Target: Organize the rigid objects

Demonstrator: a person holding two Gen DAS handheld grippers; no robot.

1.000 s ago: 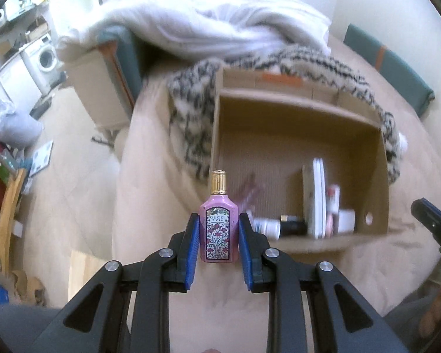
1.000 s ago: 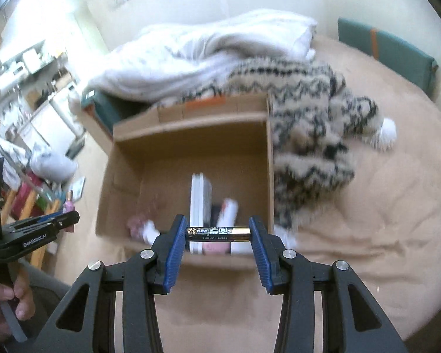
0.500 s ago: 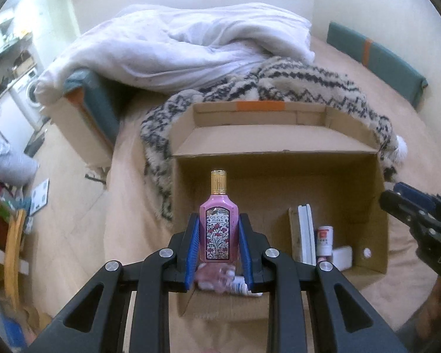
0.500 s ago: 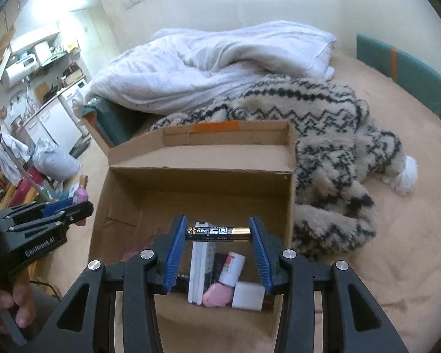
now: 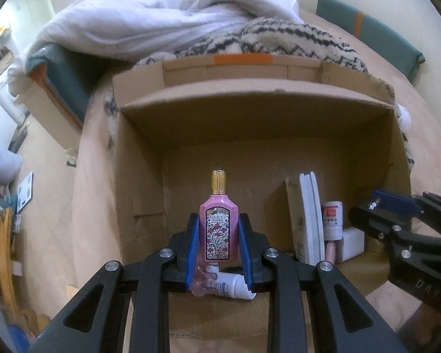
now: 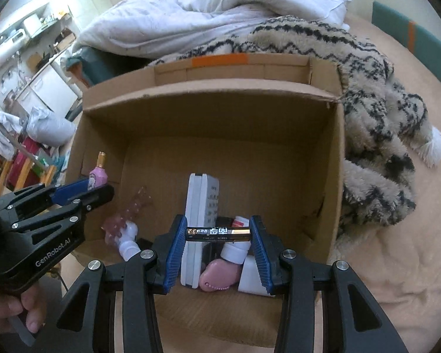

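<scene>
Both tools are loaded and sit over the open cardboard box (image 5: 138,158) on the bed (image 6: 411,250).

Left tool (image 5: 219,253): blue pads pinching a pink perfume bottle (image 5: 219,232) by its flat sides. Bottle stands upright between the pads, gold cap above the fingertips, flowered label facing the camera. In the left wrist view it hangs over the near left part of the box floor. Directly under it lies a white bottle (image 5: 235,285) on its side, with a clear pink knobby piece beside it. Contact between perfume bottle and those: can't tell.

Right tool (image 6: 218,234): pads pinching a battery (image 6: 218,233) end to end. Battery lies crosswise between the fingertips, black and gold wrap with printed text. It hangs over the near middle of the box, above the items already inside: a white flat case (image 6: 195,229) standing on edge, a small white tub with red label (image 5: 332,217), a pink heart-shaped item (image 6: 219,276), a white block (image 5: 351,244).

From the right wrist view, the left tool comes in from the left edge, a hand (image 6: 11,314) on its grip, perfume bottle near the box's left wall. From the left wrist view, the right tool enters at the right edge, by the box's right wall.

Behind the box: patterned fleece blanket (image 6: 367,111) touching the far and right walls, white duvet (image 5: 161,20) further back.
</scene>
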